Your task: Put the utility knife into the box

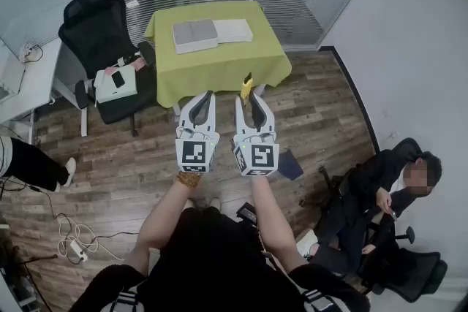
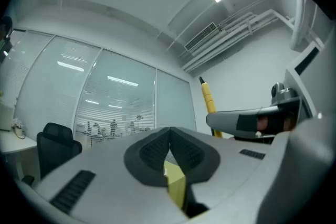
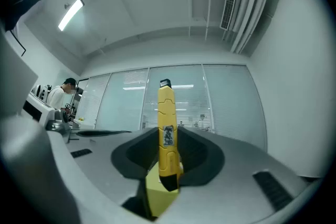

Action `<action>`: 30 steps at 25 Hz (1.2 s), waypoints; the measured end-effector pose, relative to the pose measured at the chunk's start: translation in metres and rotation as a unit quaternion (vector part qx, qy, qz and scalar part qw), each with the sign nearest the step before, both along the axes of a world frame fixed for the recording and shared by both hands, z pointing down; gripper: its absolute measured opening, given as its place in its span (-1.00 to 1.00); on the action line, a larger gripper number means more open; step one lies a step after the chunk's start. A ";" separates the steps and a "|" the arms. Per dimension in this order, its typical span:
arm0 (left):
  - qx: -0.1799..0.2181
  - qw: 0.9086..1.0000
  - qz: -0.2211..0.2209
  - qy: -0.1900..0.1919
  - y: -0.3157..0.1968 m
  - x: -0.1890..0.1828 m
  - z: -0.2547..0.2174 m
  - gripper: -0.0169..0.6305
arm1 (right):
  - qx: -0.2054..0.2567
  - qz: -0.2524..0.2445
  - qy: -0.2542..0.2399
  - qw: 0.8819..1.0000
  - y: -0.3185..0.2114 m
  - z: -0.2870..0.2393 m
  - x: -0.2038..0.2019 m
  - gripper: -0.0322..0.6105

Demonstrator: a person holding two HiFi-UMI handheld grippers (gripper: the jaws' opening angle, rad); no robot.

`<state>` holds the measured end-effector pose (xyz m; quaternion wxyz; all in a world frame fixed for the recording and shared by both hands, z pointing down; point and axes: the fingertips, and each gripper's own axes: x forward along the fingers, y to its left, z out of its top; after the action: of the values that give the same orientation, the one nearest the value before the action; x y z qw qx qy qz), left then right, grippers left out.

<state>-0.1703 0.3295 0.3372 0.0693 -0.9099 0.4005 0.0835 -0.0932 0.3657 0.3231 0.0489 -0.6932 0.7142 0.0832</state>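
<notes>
The right gripper (image 3: pixel 169 140) pinches the utility knife (image 3: pixel 167 118) by its base, tip toward 12 o'clock, probably for carrying to the box (image 1: pixel 194 35) at 12 o'clock; the left gripper (image 2: pixel 169 138) keeps its jaws pressed together, empty

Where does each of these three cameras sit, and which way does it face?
Head view: on the person's head, looking steeply down at both forearms, the left gripper, the right gripper, a green table and the floor.
Left gripper view: on the left gripper, looking along its shut jaws at glass walls and ceiling.
Right gripper view: on the right gripper, looking along jaws clamped on the upright yellow utility knife.
Shared: all three show the knife.
</notes>
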 end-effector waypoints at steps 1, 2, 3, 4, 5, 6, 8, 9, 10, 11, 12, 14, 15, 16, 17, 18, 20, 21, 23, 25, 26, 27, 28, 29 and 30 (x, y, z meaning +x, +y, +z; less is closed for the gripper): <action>0.001 1.000 0.002 -0.001 -0.001 0.000 0.000 -0.91 | -0.002 0.002 -0.004 1.000 -0.002 0.001 0.001 -0.58; 0.001 1.000 0.003 -0.001 -0.002 0.001 0.000 -0.91 | -0.004 0.003 -0.007 1.000 -0.003 0.003 0.002 -0.57; 0.002 1.000 0.004 -0.002 -0.002 0.002 0.000 -0.91 | -0.006 0.004 -0.009 1.000 -0.004 0.005 0.003 -0.57; 0.003 1.000 0.004 -0.003 -0.002 0.004 -0.001 -0.91 | -0.008 0.005 -0.010 1.000 -0.005 0.007 0.005 -0.57; 0.003 1.000 0.005 -0.003 -0.001 0.006 -0.001 -0.91 | -0.009 0.007 -0.011 1.000 -0.005 0.009 0.008 -0.57; 0.003 1.000 0.006 -0.004 -0.001 0.009 -0.001 -0.91 | -0.010 0.009 -0.011 1.000 -0.005 0.010 0.010 -0.57; 0.003 1.000 0.009 -0.004 0.000 0.014 -0.001 -0.91 | -0.011 0.013 -0.010 1.000 -0.005 0.013 0.015 -0.57; 0.003 1.000 0.010 -0.005 0.000 0.016 -0.001 -0.91 | -0.011 0.015 -0.010 1.000 -0.004 0.014 0.017 -0.57; 0.003 1.000 0.011 -0.006 0.001 0.017 0.000 -0.91 | -0.011 0.019 -0.009 1.000 -0.003 0.015 0.019 -0.57; 0.003 1.000 0.010 -0.008 0.002 0.019 0.000 -0.91 | -0.009 0.023 -0.009 1.000 -0.002 0.016 0.022 -0.57; 0.003 1.000 0.009 -0.009 0.002 0.021 -0.001 -0.91 | -0.008 0.027 -0.010 1.000 -0.001 0.016 0.026 -0.57; 0.004 1.000 0.008 -0.011 0.006 0.027 -0.001 -0.91 | -0.007 0.033 -0.013 0.999 0.003 0.017 0.034 -0.57; 0.004 1.000 0.009 -0.012 0.008 0.030 -0.001 -0.91 | -0.008 0.035 -0.014 0.999 0.005 0.018 0.037 -0.57; 0.004 1.000 0.009 -0.013 0.009 0.033 0.001 -0.91 | -0.009 0.036 -0.013 0.999 0.006 0.019 0.039 -0.57; 0.002 1.000 0.009 -0.013 0.010 0.034 0.003 -0.91 | -0.009 0.037 -0.012 0.999 0.006 0.020 0.040 -0.57; 0.000 1.000 0.008 -0.014 0.010 0.034 0.005 -0.91 | -0.010 0.038 -0.011 0.999 0.006 0.021 0.041 -0.57; -0.004 1.000 0.007 -0.015 0.009 0.035 0.009 -0.91 | -0.012 0.037 -0.012 0.999 0.004 0.023 0.042 -0.57; -0.006 1.000 0.008 -0.016 0.008 0.035 0.011 -0.91 | -0.013 0.038 -0.013 0.999 0.003 0.024 0.043 -0.57; -0.010 1.000 0.007 -0.017 0.005 0.033 0.015 -0.91 | -0.013 0.044 -0.012 0.999 0.001 0.027 0.044 -0.57; -0.014 1.000 0.004 -0.016 -0.001 0.029 0.019 -0.91 | -0.011 0.055 -0.012 0.998 -0.001 0.030 0.047 -0.57; -0.017 1.000 0.002 -0.014 -0.005 0.028 0.022 -0.91 | -0.011 0.059 -0.011 0.998 -0.003 0.032 0.048 -0.57; -0.021 1.000 0.001 -0.012 -0.010 0.027 0.026 -0.91 | -0.013 0.061 -0.009 0.998 -0.005 0.034 0.049 -0.57; -0.027 1.000 0.002 -0.009 -0.016 0.027 0.030 -0.91 | -0.016 0.063 -0.006 0.998 -0.009 0.037 0.049 -0.57; -0.034 0.999 0.004 -0.006 -0.023 0.029 0.034 -0.91 | -0.020 0.064 -0.002 0.998 -0.014 0.039 0.050 -0.57; -0.040 0.999 0.007 -0.003 -0.030 0.030 0.038 -0.91 | -0.022 0.064 0.002 0.998 -0.020 0.041 0.050 -0.57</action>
<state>-0.1400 0.2997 0.3753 0.0332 -0.9151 0.3965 0.0652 -0.0432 0.3458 0.3644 0.0267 -0.7386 0.6698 0.0712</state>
